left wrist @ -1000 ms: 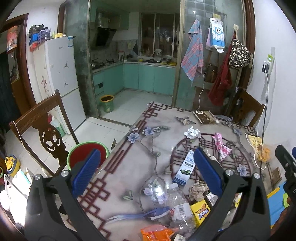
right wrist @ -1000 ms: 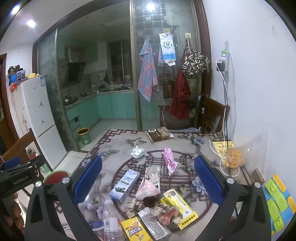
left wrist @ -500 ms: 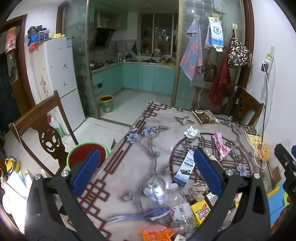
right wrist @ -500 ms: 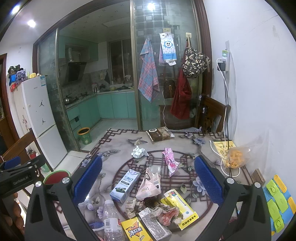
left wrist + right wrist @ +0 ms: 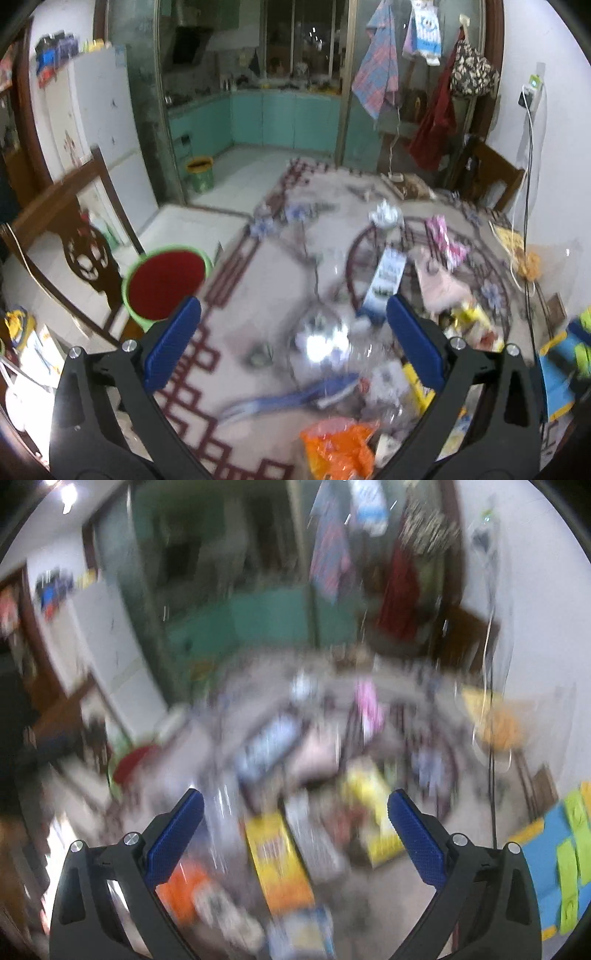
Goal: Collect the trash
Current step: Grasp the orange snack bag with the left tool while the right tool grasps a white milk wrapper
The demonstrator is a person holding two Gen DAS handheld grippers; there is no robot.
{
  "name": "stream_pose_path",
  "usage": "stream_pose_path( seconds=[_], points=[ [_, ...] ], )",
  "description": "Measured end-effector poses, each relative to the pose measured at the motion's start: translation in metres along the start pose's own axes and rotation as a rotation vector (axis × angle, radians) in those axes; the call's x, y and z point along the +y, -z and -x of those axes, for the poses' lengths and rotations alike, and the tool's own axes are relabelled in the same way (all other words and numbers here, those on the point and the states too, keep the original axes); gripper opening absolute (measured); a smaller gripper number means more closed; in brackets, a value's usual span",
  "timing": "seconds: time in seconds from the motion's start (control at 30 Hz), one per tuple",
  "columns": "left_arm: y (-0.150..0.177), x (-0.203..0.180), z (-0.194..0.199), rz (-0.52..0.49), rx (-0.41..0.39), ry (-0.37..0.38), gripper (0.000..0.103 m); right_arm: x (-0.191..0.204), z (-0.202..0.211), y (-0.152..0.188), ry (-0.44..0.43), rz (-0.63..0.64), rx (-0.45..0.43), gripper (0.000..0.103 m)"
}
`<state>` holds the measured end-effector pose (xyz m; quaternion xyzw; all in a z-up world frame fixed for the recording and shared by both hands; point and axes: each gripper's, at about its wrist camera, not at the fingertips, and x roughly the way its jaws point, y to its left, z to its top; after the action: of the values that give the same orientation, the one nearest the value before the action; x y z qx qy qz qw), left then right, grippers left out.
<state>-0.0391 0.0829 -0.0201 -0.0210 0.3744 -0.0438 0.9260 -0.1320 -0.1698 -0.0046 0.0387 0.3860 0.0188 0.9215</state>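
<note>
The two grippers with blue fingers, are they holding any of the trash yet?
No. The left gripper and the right gripper are both open, with nothing between their fingers.

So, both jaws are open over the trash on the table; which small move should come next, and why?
Probably lower the right gripper onto the yellow packet and close. Its jaws stand open and empty, and the packet lies flat right between them, nearest in the pile. The left gripper is also open and holds nothing. The right view is blurred, so slow down first.
</note>
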Motion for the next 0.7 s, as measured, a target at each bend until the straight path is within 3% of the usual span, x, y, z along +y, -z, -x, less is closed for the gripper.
stream_pose_path(
  seconds=[0.07, 0.2, 0.37, 0.43, 0.47, 0.5, 0.6, 0.7],
  points=[
    [0.015, 0.007, -0.009, 0.011, 0.040, 0.034, 0.099, -0.002, -0.022, 0.038, -0.009, 0.000, 0.150, 0.086],
    [0.053, 0.013, -0.031, -0.016, 0.155, 0.056, 0.099, -0.012, -0.074, 0.103, -0.055, -0.113, 0.388, 0.080],
    [0.091, 0.007, -0.049, -0.084, 0.337, 0.145, 0.099, -0.015, -0.111, 0.138, -0.021, -0.113, 0.525, 0.054],
    [0.104, 0.003, -0.053, -0.099, 0.392, 0.180, 0.099, -0.009, -0.109, 0.136, -0.013, -0.054, 0.518, 0.043],
    [0.114, 0.001, -0.056, -0.111, 0.419, 0.192, 0.099, -0.006, -0.107, 0.135, -0.003, -0.034, 0.513, 0.020],
    [0.119, 0.000, -0.059, -0.110, 0.439, 0.197, 0.099, -0.005, -0.108, 0.134, -0.002, -0.029, 0.511, 0.008],
    [0.138, -0.002, -0.076, -0.070, 0.523, 0.248, 0.098, -0.011, -0.100, 0.124, -0.018, -0.076, 0.488, 0.006],
    [0.146, -0.006, -0.090, -0.052, 0.544, 0.261, 0.093, -0.019, -0.088, 0.111, -0.028, -0.096, 0.434, 0.005]
  ],
)
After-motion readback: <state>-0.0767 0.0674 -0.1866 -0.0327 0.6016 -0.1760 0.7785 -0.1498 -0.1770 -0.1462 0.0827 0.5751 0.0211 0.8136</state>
